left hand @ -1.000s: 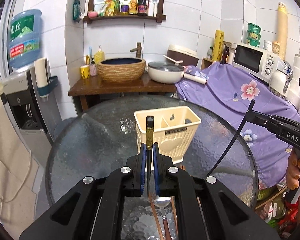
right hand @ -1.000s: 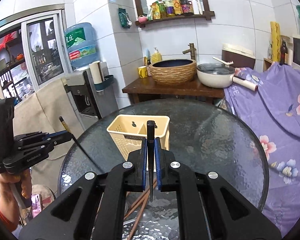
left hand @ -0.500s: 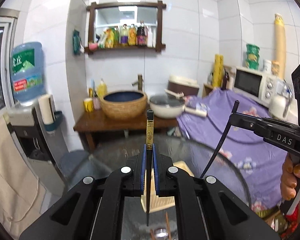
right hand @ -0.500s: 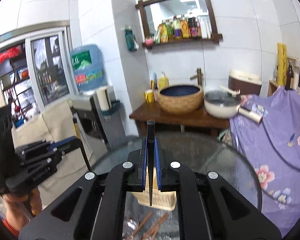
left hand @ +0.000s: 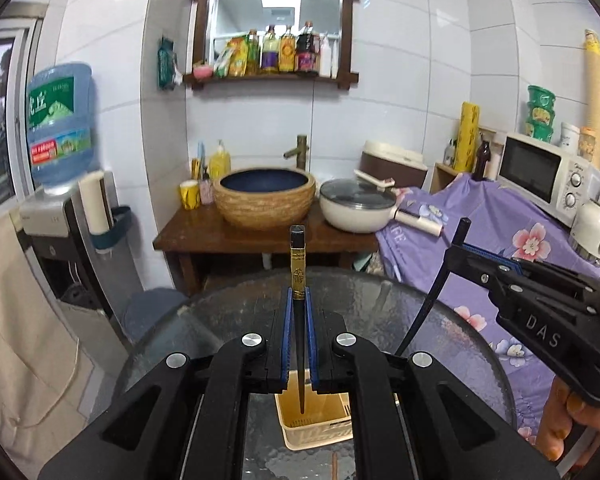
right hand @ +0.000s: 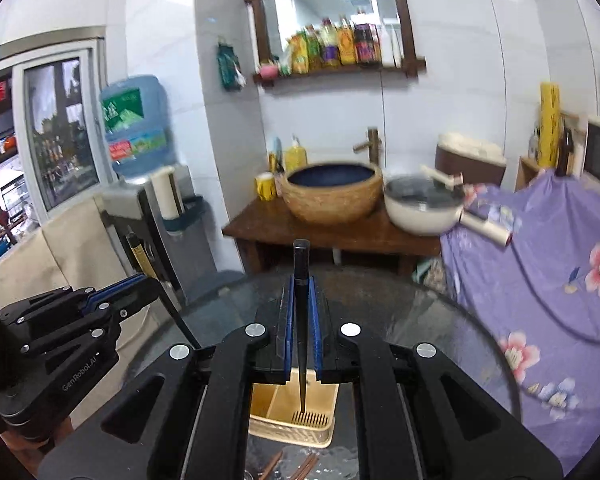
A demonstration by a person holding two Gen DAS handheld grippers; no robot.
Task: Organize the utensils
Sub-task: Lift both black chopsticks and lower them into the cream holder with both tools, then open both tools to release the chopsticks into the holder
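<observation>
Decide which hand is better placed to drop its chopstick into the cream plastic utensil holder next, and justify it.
Roughly equal, perhaps the right. Both tools clamp a black chopstick tip-down over the cream plastic utensil holder. The right tool's chopstick seems aimed into a compartment; the left tool's gold-banded chopstick too.

White letters "DAS" stand on the black body of the right claw (left hand: pixel 458 240), seen from the left wrist. "GenRobot.AI" is printed on the left claw (right hand: pixel 140 276) body, seen from the right wrist. Other labels are too blurred to read.

Cream utensil holder (left hand: pixel 318 432) half hidden behind the fingers (left hand: pixel 287 336)
</observation>
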